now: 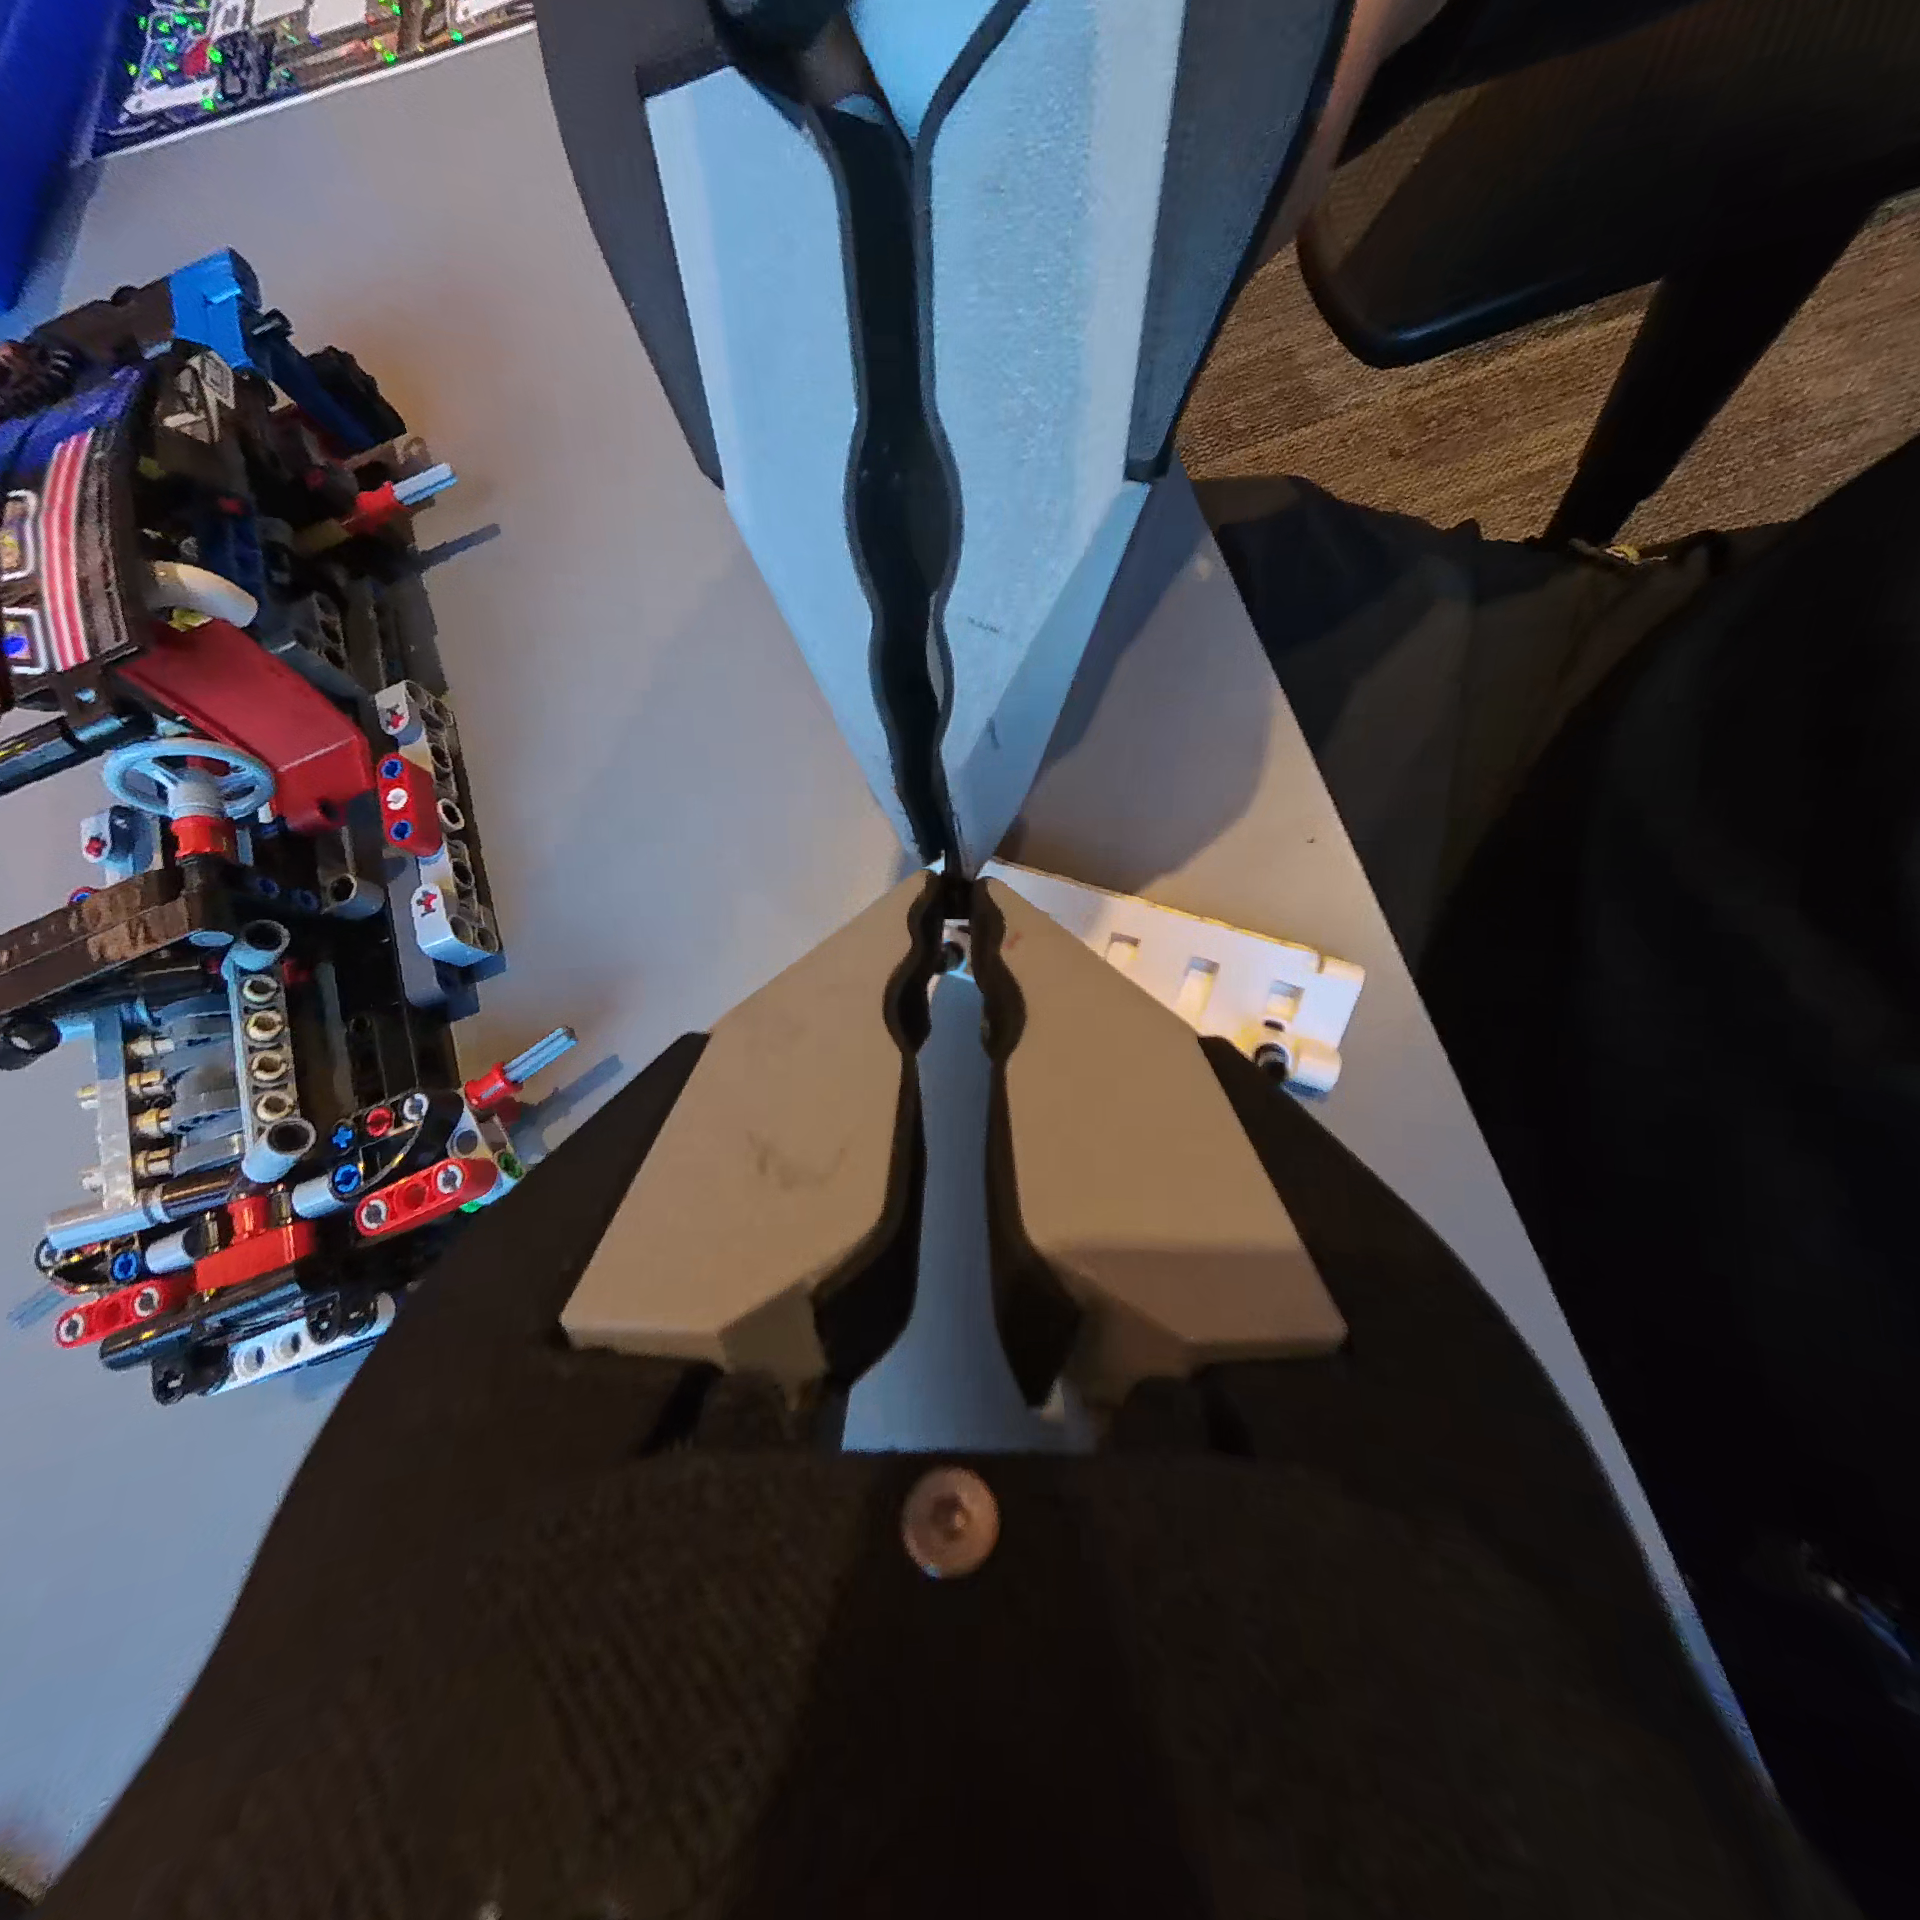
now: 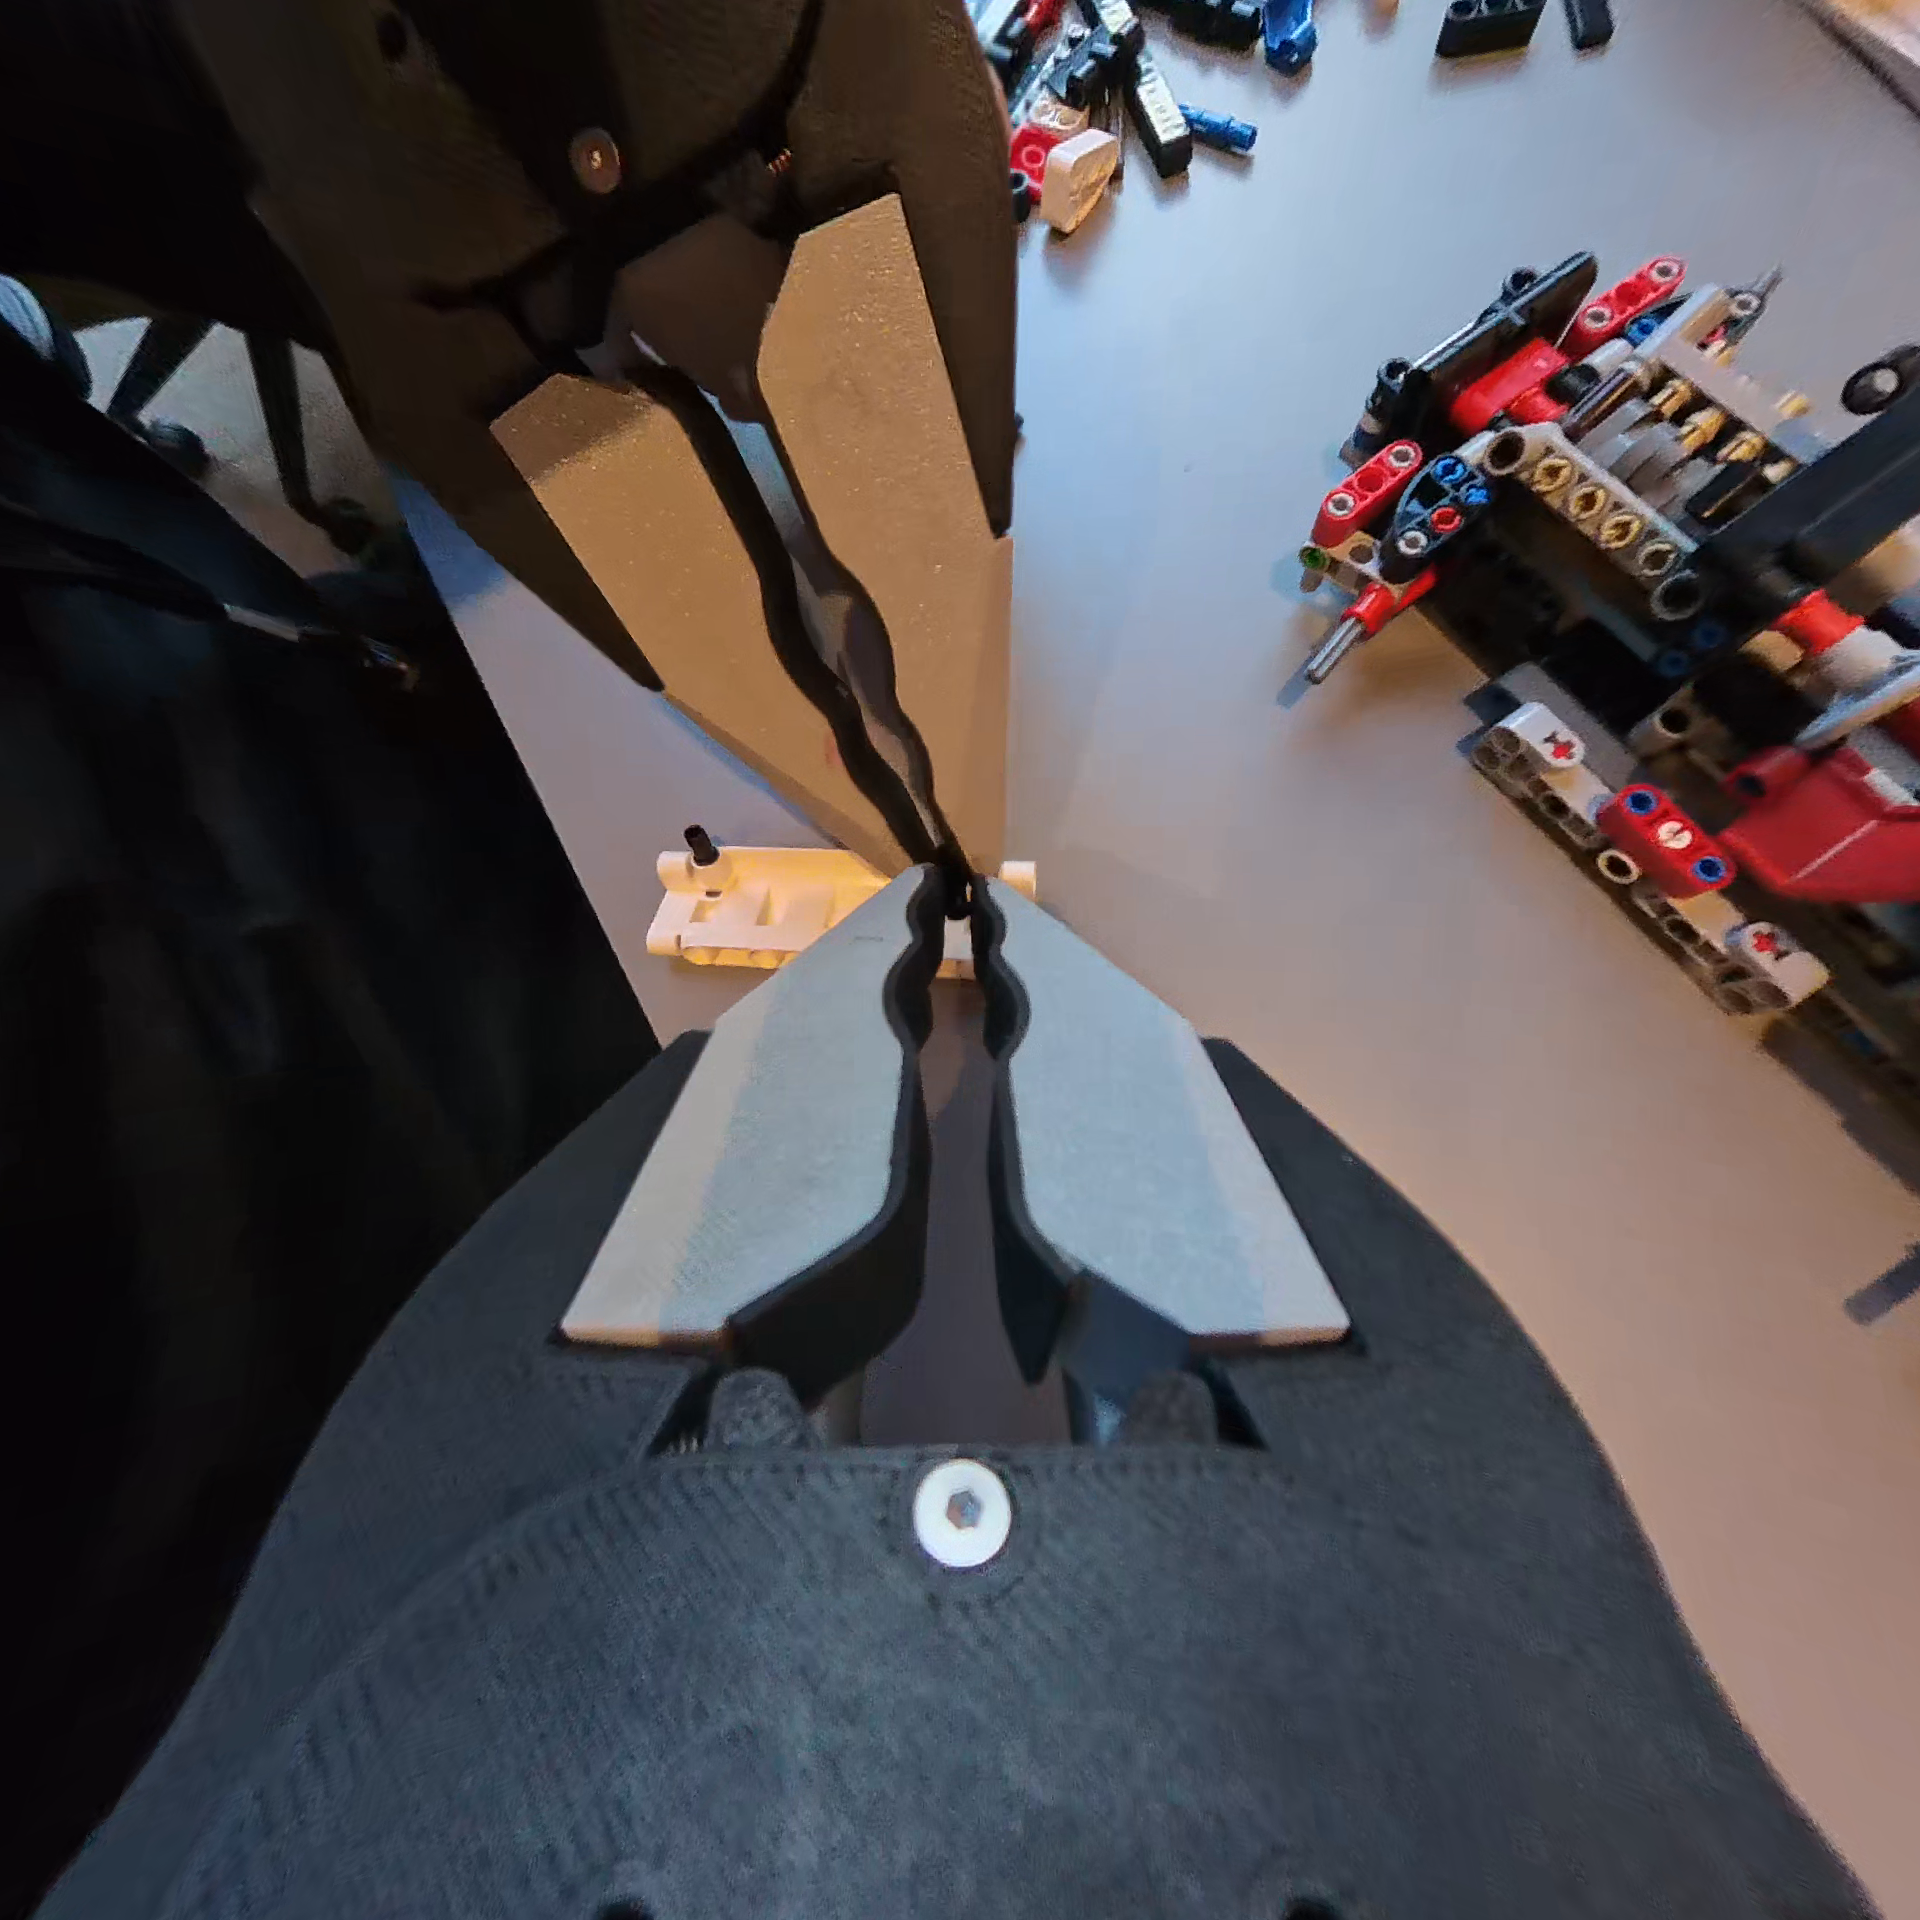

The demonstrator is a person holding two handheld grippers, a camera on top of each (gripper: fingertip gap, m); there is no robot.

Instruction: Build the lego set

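Observation:
A white Lego panel (image 1: 1226, 977) lies flat near the table's edge; it also shows in the right wrist view (image 2: 748, 904), with a black pin (image 2: 698, 844) standing up at its far end. My left gripper (image 1: 951, 896) and my right gripper (image 2: 956, 896) meet tip to tip over the panel's other end. Both are closed on a small black piece (image 2: 957, 902) pinched between their tips. The right gripper (image 1: 945, 857) comes in from above in the left wrist view. The left gripper (image 2: 940, 864) comes in from the upper left in the right wrist view. The panel's end under the tips is mostly hidden.
The part-built Lego car (image 1: 239, 831), black, red, blue and grey, lies on the grey table (image 1: 644, 727); it also shows in the right wrist view (image 2: 1662, 582). Loose pieces (image 2: 1132, 94) lie farther back. An instruction sheet (image 1: 281, 52) lies at the far corner. The table edge (image 1: 1455, 987) runs close beside the panel. My two grippers' fingertips are within a few centimetres of each other.

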